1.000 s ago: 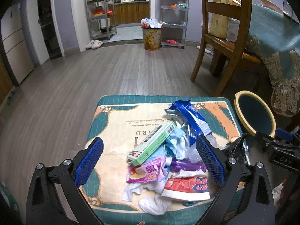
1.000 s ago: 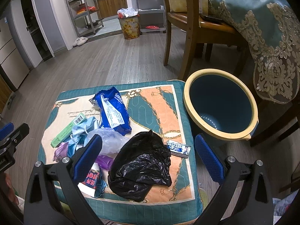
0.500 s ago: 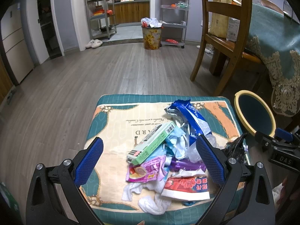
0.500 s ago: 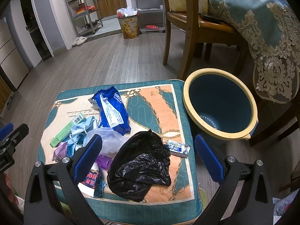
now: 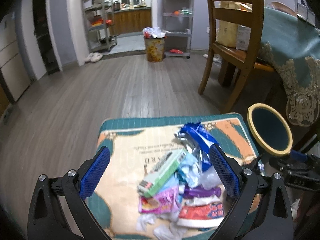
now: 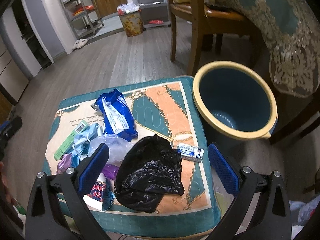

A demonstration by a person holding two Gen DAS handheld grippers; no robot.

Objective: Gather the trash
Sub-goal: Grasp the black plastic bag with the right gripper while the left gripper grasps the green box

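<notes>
The left gripper (image 5: 159,169) hangs with its jaws spread wide and nothing between the pads, above a teal and peach patterned cushion (image 5: 124,138). Straight ahead of it lies the trash pile: a green box (image 5: 163,173) with a barcode end, a pink wrapper (image 5: 158,200) nearer the gripper, a red and white packet (image 5: 201,212) with lettering too blurred to read, and a blue foil bag (image 5: 199,138) farther off. Print on the cushion ends in "RD"; the rest is illegible.

The right gripper (image 6: 158,165) is likewise wide apart and empty. Between its 2 fingers sits a crumpled black plastic bag (image 6: 150,172), with a small blue and white wrapper (image 6: 190,152) just beyond it toward the right finger. The blue foil bag (image 6: 117,116) carries a white label, unreadable. Ahead and right of the gripper, touching the cushion's edge, stands a blue bin (image 6: 236,100) with a yellow rim.
</notes>
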